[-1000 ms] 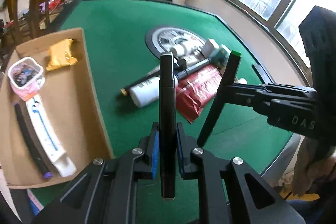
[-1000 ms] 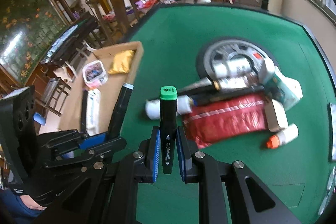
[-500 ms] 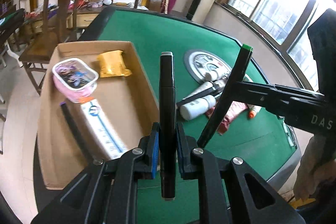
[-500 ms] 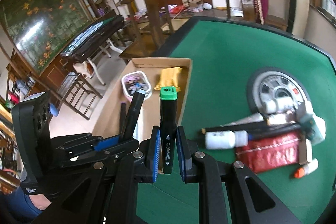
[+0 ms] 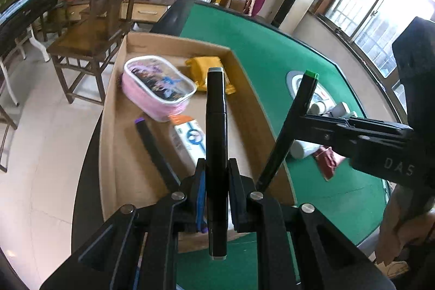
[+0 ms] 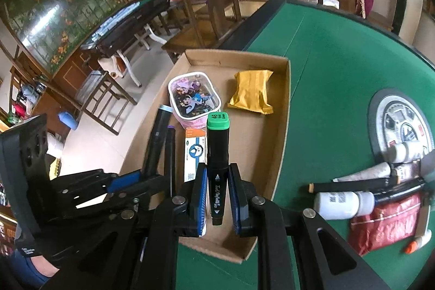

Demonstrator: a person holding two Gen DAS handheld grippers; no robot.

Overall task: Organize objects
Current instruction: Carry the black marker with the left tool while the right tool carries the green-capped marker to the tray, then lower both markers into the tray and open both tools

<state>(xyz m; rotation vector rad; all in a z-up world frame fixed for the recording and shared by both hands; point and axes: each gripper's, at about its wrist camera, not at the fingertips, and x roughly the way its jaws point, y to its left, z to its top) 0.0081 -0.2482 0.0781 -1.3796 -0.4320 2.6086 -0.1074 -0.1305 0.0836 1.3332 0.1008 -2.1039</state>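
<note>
Both grippers hovered over the cardboard box (image 6: 285,89); left gripper (image 5: 216,197) clamped a black marker (image 5: 216,127), right gripper (image 6: 217,197) a green-capped marker (image 6: 217,143); next, probably lowering and releasing them inside.

The worktop (image 6: 339,67) is green felt with a dark rim, and on it sits a plain brown cardboard tray (image 6: 282,127) holding a mustard-yellow pouch (image 6: 251,94), a pink case (image 6: 193,99) whose clear lid shows purple and blue cartoon figures, a white box (image 6: 194,154) with a blue emblem and an orange end, and a black marker with a purple cap (image 6: 170,151). Both tongs are black with blue pads: the left tongs (image 5: 216,203) clamp an all-black marker (image 5: 216,127) with a grey tip, the right tongs (image 6: 217,197) a black marker (image 6: 217,154) with a bright green cap. To the right lie a red foil packet (image 6: 386,222), a white bottle (image 6: 337,201) and a grey-and-white disc (image 6: 399,121).
</note>
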